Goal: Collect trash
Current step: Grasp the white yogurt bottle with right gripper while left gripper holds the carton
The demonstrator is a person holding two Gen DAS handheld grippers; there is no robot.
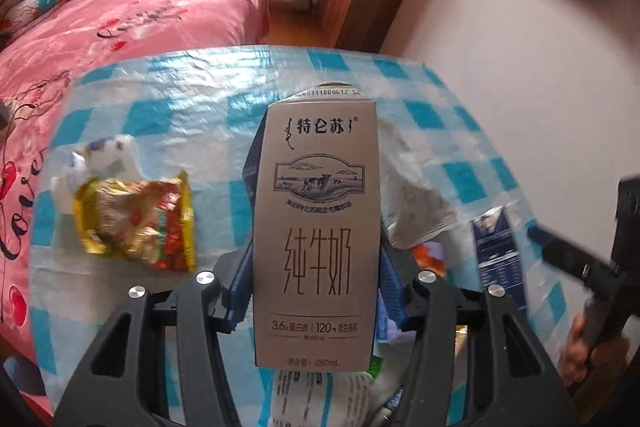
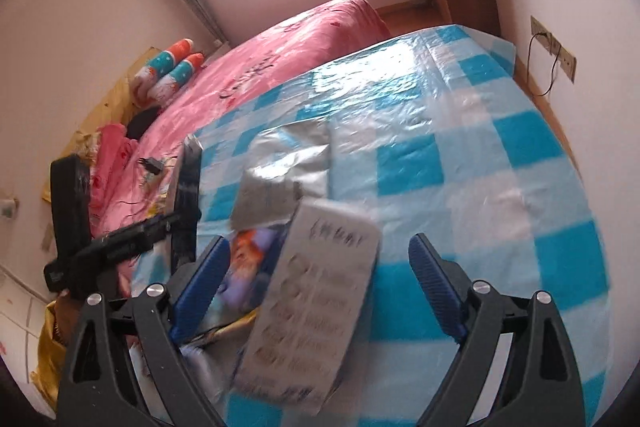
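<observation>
The left gripper (image 1: pixel 316 227) has its fingers pinching a milk carton (image 1: pixel 316 227) above the tabletop (image 1: pixel 168 115). The right gripper's (image 2: pixel 320 283) fingers stand spread over a blurred carton (image 2: pixel 316 307); closing carelessly could knock it toward the near edge. A snack wrapper (image 1: pixel 136 223) waits near the left edge.

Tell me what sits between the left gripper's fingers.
In the left wrist view, the left gripper is shut on an upright grey milk carton; nothing else lies between its blue pads.
</observation>
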